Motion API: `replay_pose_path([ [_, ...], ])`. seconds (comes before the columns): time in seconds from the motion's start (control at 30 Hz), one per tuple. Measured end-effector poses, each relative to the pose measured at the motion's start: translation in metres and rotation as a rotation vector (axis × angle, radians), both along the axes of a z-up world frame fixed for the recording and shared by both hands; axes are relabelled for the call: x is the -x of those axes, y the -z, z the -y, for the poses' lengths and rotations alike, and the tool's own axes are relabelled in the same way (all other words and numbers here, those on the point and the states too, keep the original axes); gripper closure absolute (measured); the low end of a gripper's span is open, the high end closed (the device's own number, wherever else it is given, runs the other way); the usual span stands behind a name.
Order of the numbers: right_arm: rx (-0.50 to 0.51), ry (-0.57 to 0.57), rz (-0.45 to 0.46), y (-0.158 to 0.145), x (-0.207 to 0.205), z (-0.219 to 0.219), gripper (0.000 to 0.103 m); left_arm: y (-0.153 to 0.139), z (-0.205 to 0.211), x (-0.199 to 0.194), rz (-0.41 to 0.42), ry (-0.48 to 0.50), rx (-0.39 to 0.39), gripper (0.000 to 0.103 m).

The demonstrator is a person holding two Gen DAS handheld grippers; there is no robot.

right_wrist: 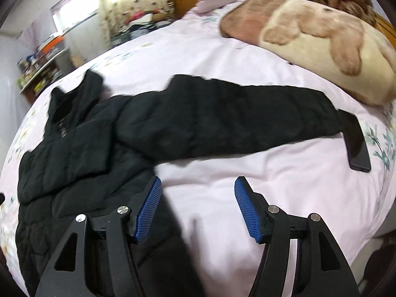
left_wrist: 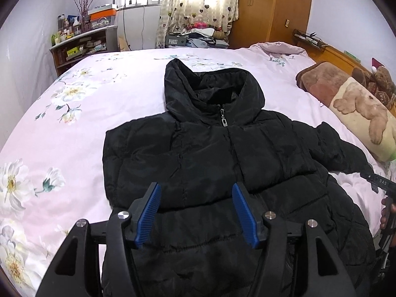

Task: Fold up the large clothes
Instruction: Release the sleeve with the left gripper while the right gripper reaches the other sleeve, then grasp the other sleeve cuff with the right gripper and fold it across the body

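1. Left gripper [left_wrist: 195,212] hangs over the jacket [left_wrist: 210,163], jaws spread, gripping nothing.
2. Right gripper [right_wrist: 198,208] is over bare sheet [right_wrist: 272,173], released too.
3. Jacket lies front-up on the bed, zipped, its left side looks already tucked in.
4. Right sleeve [right_wrist: 235,121] is stretched out toward the pillow [right_wrist: 321,37], unfolded. That's probably next, then the body.
5. Far shelf [left_wrist: 81,37] holds bottles and boxes.

It was a lived-in home bedroom. A bed [left_wrist: 138,94] with a pink floral sheet spread out ahead of the left gripper [left_wrist: 196,212], a heart-print curtain [left_wrist: 198,5] and wooden wardrobe [left_wrist: 272,7] beyond it, cluttered shelves [left_wrist: 81,42] far left, teddy-bear pillow [left_wrist: 358,109] off right.
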State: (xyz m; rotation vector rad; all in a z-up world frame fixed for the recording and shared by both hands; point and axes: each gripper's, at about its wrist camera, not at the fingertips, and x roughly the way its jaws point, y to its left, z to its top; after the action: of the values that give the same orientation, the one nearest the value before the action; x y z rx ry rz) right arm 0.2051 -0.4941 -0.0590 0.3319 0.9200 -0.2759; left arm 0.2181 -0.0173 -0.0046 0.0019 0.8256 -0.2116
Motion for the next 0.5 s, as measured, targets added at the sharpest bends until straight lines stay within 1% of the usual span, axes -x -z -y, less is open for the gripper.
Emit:
replay_pose_path([
  [0.2,-0.066,0.097,-0.010,0.021,-0.007,0.054,0.041,0.009,0.008,-0.024,0.003,-0.006,-0.040,0.039],
  [0.33,-0.140,0.206,-0.008,0.040,-0.011,0.098,0.041,0.022,0.007,-0.042,-0.007,-0.022,-0.056,0.039],
  [0.4,-0.178,0.248,0.005,0.047,-0.012,0.115,0.041,0.029,0.005,-0.049,-0.016,-0.036,-0.061,0.039],
  [0.5,-0.224,0.313,0.002,0.060,-0.016,0.138,0.040,0.041,0.000,-0.060,-0.036,-0.061,-0.065,0.039],
])
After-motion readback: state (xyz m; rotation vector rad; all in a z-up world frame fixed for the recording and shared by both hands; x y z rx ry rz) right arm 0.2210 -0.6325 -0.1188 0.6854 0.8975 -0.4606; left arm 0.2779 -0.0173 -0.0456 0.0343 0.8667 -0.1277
